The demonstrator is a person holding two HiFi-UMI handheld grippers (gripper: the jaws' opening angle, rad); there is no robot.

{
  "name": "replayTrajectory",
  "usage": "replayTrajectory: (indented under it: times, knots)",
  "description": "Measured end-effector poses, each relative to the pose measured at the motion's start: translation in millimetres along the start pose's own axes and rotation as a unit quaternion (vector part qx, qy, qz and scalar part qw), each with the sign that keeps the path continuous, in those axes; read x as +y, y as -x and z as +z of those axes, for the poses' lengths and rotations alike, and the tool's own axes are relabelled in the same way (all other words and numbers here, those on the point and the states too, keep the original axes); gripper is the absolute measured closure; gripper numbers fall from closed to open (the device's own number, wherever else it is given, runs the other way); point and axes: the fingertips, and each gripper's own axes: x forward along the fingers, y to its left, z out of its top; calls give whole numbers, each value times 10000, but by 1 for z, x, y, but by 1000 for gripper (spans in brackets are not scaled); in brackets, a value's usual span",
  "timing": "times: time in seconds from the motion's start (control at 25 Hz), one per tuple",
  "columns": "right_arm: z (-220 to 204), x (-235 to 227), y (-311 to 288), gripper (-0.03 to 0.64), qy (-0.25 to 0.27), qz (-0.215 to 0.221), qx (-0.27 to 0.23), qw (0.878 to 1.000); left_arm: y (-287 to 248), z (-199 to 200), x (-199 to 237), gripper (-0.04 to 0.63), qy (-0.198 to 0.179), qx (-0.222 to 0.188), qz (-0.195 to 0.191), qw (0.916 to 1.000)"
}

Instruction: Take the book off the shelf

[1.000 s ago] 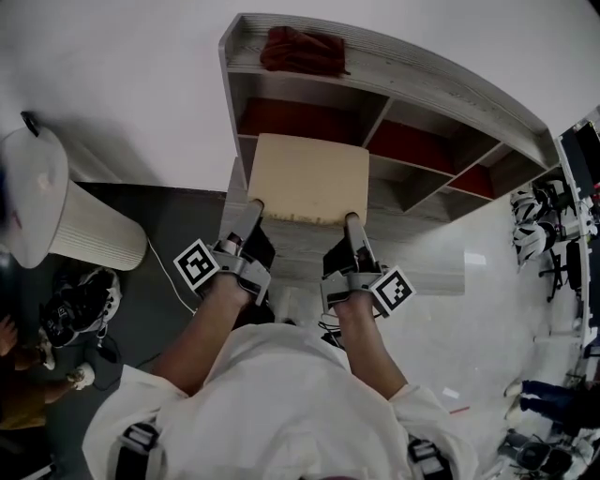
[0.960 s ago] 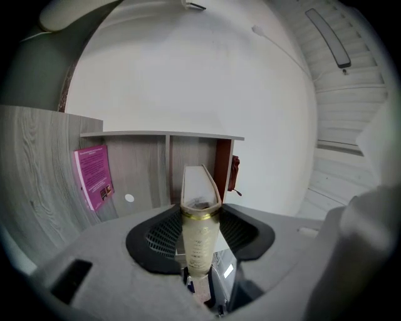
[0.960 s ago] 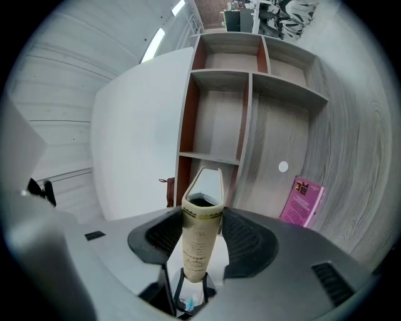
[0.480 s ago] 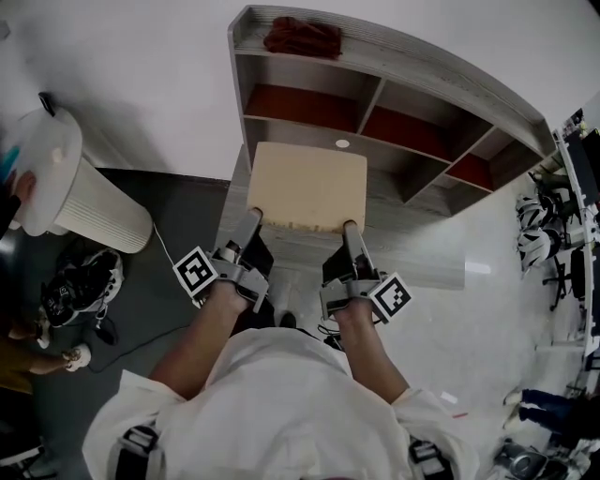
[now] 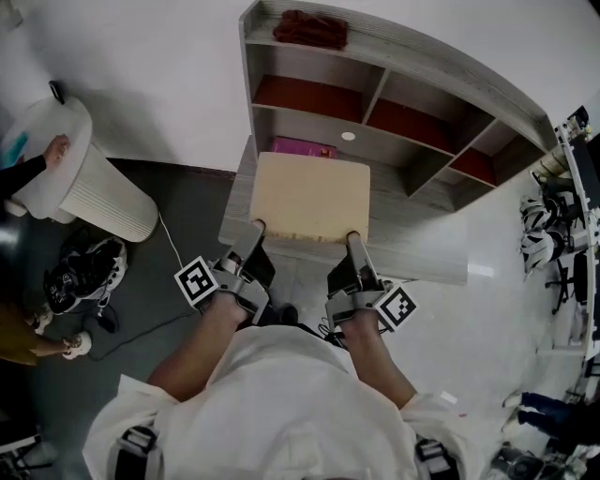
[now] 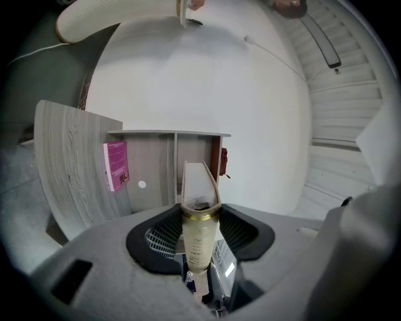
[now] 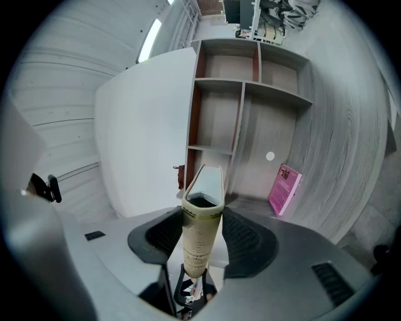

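Book (image 5: 309, 197): tan cover, held flat and level in front of the shelf (image 5: 422, 62), over the front edge of its lowest board at the left end. It is outside all compartments.

Left gripper (image 5: 255, 228): jaws are closed on the near left corner of the book. In the left gripper view the spine end is seen clamped between both pads.

Right gripper (image 5: 354, 239): jaws are closed on the near right corner. In the right gripper view the pads are seen pressed on both covers.

Writing: print is seen on the book's spine but is too small to be read. A pink book (image 5: 302, 147) lies on the lowest board just behind the tan book's far edge; its label cannot be read. A square black-and-white marker is carried on each gripper's cube.

Pose: both forearms are stretched forward side by side from white sleeves, with the grippers pointed about level toward the shelf and the cubes turned outward.

Also noted: a red cloth (image 5: 314, 28) on the shelf's top board.
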Motion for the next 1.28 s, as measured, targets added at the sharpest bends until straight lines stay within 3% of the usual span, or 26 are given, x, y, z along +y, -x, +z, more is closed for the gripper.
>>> replayTrajectory:
  times: [0.64,1.28]
  knots:
    - [-20,-13,49,416,-64,-233,77,9997,33,-30,16,402,216,549,190,9981]
    - [-33,-11,50,420,-123,-203,168,9996,42,-22,16,402,149,465,132,9987]
